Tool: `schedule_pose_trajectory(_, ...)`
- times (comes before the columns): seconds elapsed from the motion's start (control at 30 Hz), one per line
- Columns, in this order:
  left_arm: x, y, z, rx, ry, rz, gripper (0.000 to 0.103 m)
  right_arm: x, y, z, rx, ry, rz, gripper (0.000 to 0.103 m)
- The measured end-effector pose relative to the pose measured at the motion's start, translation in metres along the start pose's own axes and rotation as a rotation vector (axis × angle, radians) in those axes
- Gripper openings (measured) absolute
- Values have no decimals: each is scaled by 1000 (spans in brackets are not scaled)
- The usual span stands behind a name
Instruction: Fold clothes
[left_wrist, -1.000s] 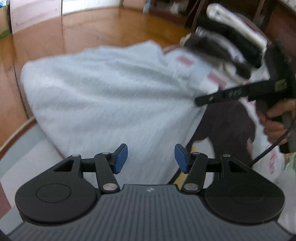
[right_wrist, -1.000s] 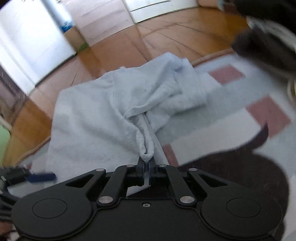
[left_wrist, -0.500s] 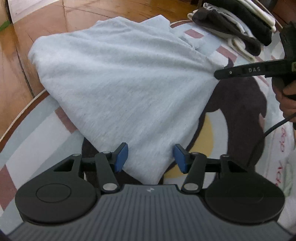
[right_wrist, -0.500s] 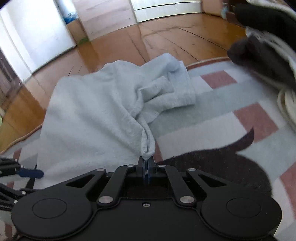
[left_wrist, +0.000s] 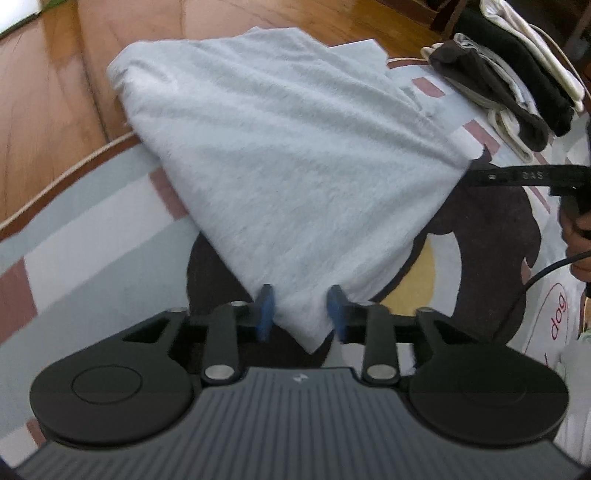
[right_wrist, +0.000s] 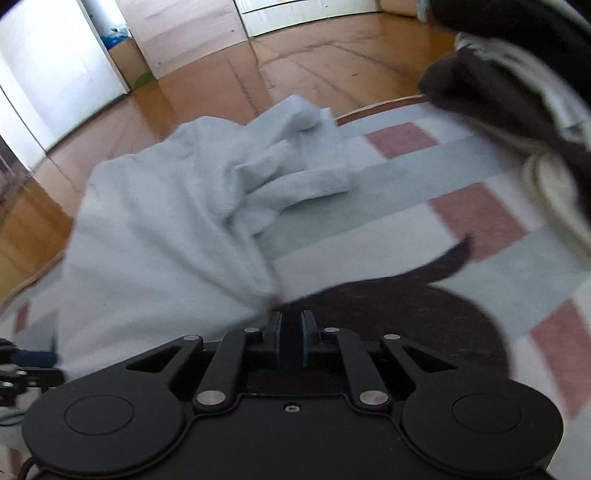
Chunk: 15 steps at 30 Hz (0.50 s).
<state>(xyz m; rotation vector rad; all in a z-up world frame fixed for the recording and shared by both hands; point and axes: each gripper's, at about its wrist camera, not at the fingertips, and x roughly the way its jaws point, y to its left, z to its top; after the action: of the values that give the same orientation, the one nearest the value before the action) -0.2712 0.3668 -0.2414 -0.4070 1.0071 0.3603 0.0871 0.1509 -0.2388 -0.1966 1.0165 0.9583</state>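
A light blue garment (left_wrist: 295, 147) lies spread half on the patterned rug (left_wrist: 92, 240), half on the wooden floor. One near corner of it sits between the blue pads (left_wrist: 264, 314) of my left gripper (left_wrist: 301, 314), which is open. In the right wrist view the garment (right_wrist: 155, 240) is bunched, a folded sleeve at its far end. My right gripper (right_wrist: 291, 328) has its jaws a narrow gap apart, nothing between them. The cloth's edge ends just ahead of the left finger. Seen from the left wrist, the right gripper (left_wrist: 476, 174) tips meet the garment's right corner.
A stack of folded dark and white clothes (left_wrist: 517, 74) lies on the rug at the far right, also close in the right wrist view (right_wrist: 517, 92). A person's hand (left_wrist: 576, 229) holds the right gripper, a cable hanging below. Wooden floor (left_wrist: 48, 92) lies beyond the rug.
The left gripper moved forward onto the garment's near corner and its jaws narrowed. The right gripper, shut on a fold before, has parted and the cloth has slipped out.
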Motion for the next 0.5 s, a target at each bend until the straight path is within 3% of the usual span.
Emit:
schedule_pose_trajectory(0.1, 2, 4, -2, -36, 2, 8, 77, -8, -20, 1, 124, -13, 92, 27)
schedule_pose_trajectory(0.17, 3, 7, -3, -60, 3, 14, 77, -5, -29, 0, 225, 1, 185, 62)
schedule_pose_trajectory(0.23, 4, 10, -4, -85, -12, 12, 76, 2, -30, -4, 291, 15, 236, 64)
schedule_pose_trajectory(0.27, 4, 11, -4, -83, -36, 12, 57, 4, -29, -7, 334, 4, 265, 64)
schedule_pose_trajectory(0.3, 2, 11, -4, -78, -62, 13, 15, 5, -29, -9, 378, -7, 294, 64)
schedule_pose_trajectory(0.4, -1, 10, -2, -77, -97, 26, 7, 16, -19, -10, 447, 2, 318, 63)
schedule_pose_trajectory(0.5, -10, 13, 0, -104, -132, 11, 7, 22, 12, -5, 264, 3, 224, 64)
